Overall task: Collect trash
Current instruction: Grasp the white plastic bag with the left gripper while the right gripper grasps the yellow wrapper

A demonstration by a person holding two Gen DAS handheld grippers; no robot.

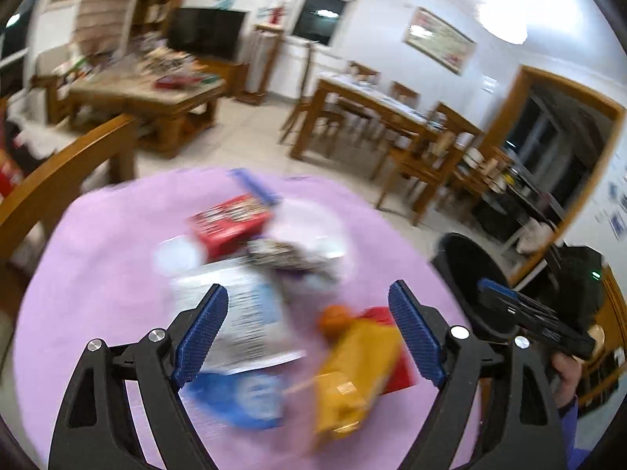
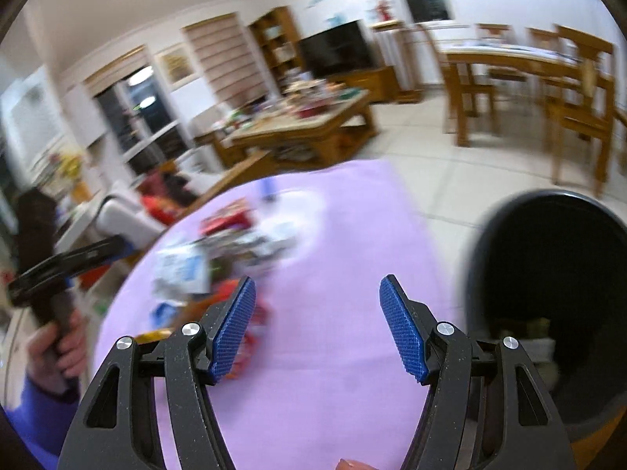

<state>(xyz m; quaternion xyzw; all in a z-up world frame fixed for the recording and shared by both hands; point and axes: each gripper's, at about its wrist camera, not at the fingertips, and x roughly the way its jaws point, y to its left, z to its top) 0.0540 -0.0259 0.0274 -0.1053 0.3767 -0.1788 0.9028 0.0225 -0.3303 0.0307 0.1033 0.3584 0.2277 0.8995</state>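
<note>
Trash [image 1: 270, 274] heaped mid-table on the lilac cloth [image 1: 98, 274] — red carton [image 1: 229, 227], blue-and-white wrappers, a yellow pouch [image 1: 352, 368] with an orange cap (all smeared by blur). Left gripper [image 1: 309, 333] spread wide above the pile, gripping nothing. Right gripper [image 2: 317, 325] likewise parted and empty — black bin [image 2: 548, 293] just beside the table's edge.

place: home living-dining room | cues: television [image 1: 205, 33], dining table [image 1: 376, 98], coffee table [image 2: 309, 125]
</note>
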